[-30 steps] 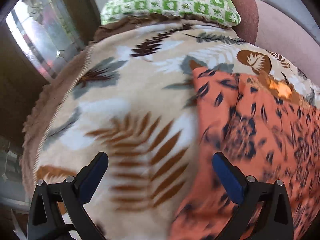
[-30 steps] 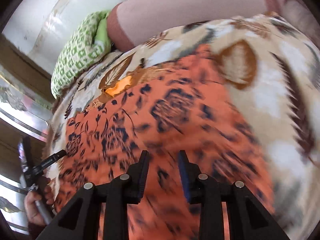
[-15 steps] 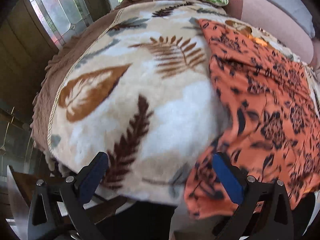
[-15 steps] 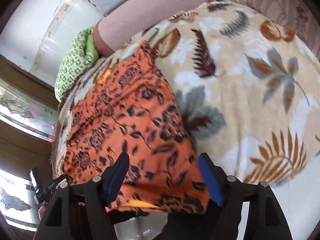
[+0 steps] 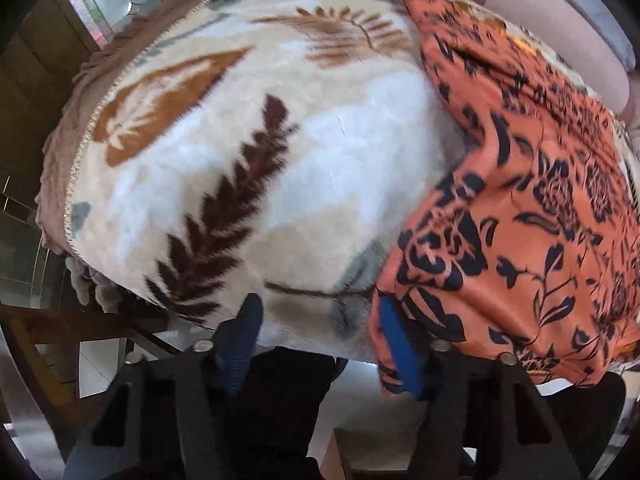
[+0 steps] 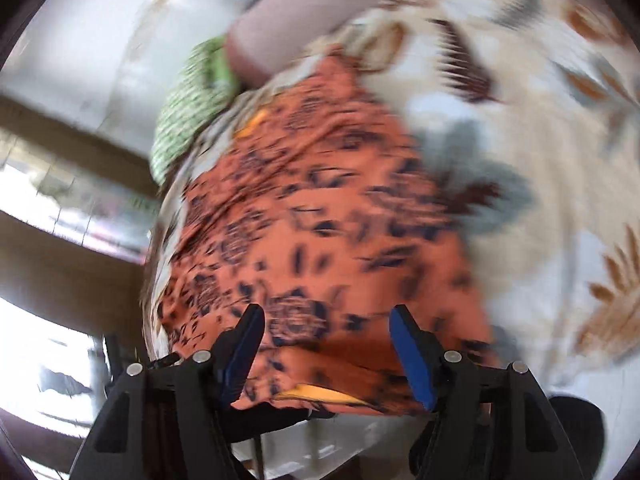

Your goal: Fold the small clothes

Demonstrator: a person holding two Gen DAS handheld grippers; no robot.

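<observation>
Garment: we see the orange floral cloth (image 5: 532,208) spread on the right part of the blanket, its near hem hanging over the near edge.
Surface: we see a cream leaf-print blanket (image 5: 248,152) over a bed or sofa; a green checked pillow (image 6: 188,108) lies at the far end beside a pink bolster (image 6: 288,28).
Room: patterned glass panels in wood frames stand to the left.
Change: half a second ago both claws gaped wider; we now find each closer to the hem.
Left gripper (image 5: 318,344): half open, empty; its right pad meets the cloth's near-left corner.
Right gripper (image 6: 324,350): open, astride the near hem, gripping nothing; this view is blurred.
</observation>
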